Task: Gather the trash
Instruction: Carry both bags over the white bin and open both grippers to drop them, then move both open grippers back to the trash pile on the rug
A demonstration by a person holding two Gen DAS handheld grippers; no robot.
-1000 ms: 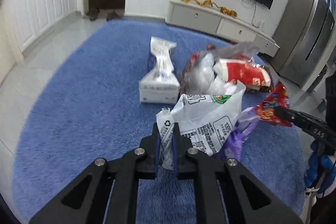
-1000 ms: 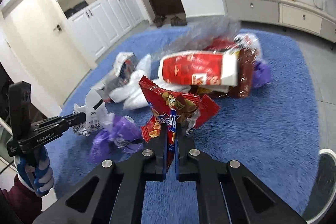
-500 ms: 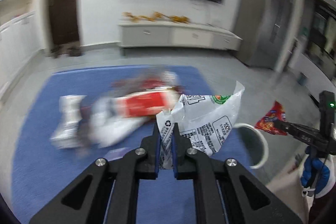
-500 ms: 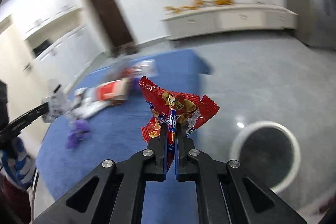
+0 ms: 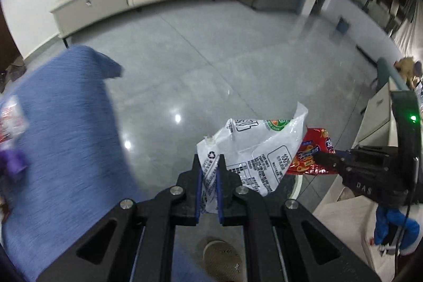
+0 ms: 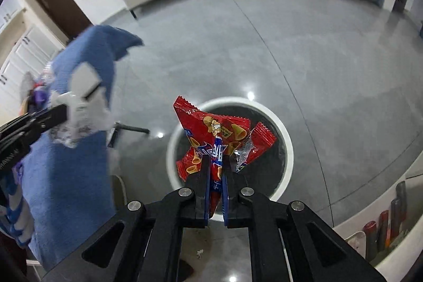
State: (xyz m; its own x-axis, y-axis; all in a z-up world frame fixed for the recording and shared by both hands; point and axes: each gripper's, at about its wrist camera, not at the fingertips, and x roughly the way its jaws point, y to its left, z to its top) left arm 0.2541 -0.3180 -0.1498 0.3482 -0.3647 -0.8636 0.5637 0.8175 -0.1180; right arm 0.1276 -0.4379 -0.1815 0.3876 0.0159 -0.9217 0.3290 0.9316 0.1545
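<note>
Center frame, right gripper [image 6: 214,171] is clamped on a crinkly red snack bag [image 6: 211,134] above the round white-rimmed bin [image 6: 286,142]; left gripper [image 5: 208,171] pinches a creased white plastic wrapper [image 5: 251,144], lower middle.

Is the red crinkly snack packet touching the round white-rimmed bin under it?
Apart. In the right wrist view the red snack packet hangs pinched in the right gripper, above the white-rimmed bin, whose dark inside shows around it.
</note>
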